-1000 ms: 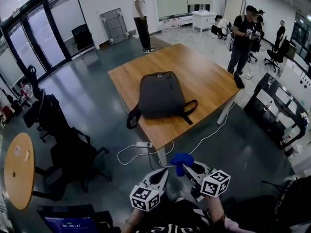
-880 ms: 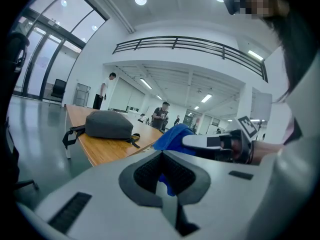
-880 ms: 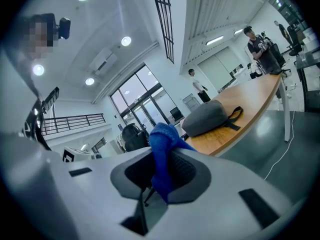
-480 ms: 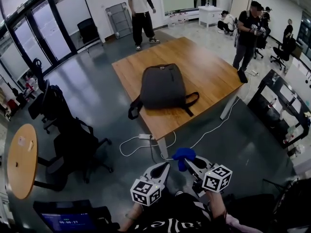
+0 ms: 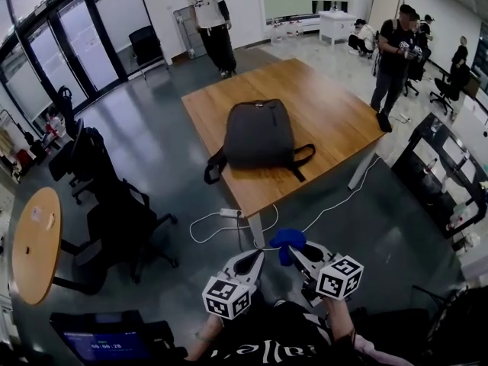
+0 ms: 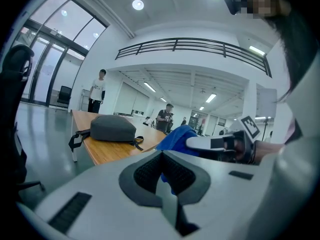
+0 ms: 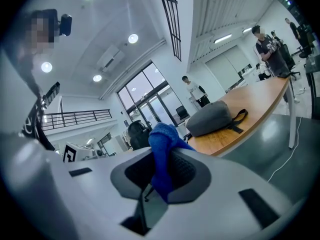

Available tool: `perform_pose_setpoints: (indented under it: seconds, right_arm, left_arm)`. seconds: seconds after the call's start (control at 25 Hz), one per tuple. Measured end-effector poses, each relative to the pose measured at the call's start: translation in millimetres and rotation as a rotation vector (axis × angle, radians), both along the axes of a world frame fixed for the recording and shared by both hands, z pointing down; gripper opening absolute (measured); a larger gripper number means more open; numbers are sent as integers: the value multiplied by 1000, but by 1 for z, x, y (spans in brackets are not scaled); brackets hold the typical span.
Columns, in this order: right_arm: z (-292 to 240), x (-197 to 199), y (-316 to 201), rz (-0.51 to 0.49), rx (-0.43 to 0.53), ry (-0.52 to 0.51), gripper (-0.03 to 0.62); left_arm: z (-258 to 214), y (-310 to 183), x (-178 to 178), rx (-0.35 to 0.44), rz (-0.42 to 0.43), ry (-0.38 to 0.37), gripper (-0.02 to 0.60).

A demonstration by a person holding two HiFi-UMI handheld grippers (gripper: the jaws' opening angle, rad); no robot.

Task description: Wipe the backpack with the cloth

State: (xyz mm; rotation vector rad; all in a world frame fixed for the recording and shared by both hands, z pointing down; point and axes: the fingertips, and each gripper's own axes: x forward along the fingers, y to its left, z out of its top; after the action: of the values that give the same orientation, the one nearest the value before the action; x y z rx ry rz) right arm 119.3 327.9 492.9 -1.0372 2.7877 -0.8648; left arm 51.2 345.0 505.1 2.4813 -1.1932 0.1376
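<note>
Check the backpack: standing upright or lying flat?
Lying flat: the backpack rests broad side down on the wooden table, its straps splayed beside it.

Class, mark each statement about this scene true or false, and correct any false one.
1. The right tool grips the blue cloth. True.
2. The backpack stands upright. False: it lies flat on the wooden table.
3. The cloth is touching the backpack. False: it is held well short of the table.
4. The left tool has its jaws closed on nothing. True.
</note>
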Motion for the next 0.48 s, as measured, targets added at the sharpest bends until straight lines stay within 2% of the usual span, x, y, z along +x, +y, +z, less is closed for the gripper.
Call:
perform_pose_setpoints:
  seconds: [0.48]
  right_arm:
    - [2,31,29,18,-4,-2,54]
  left_arm:
    - [-1,29,29,-7,18,-6,-2]
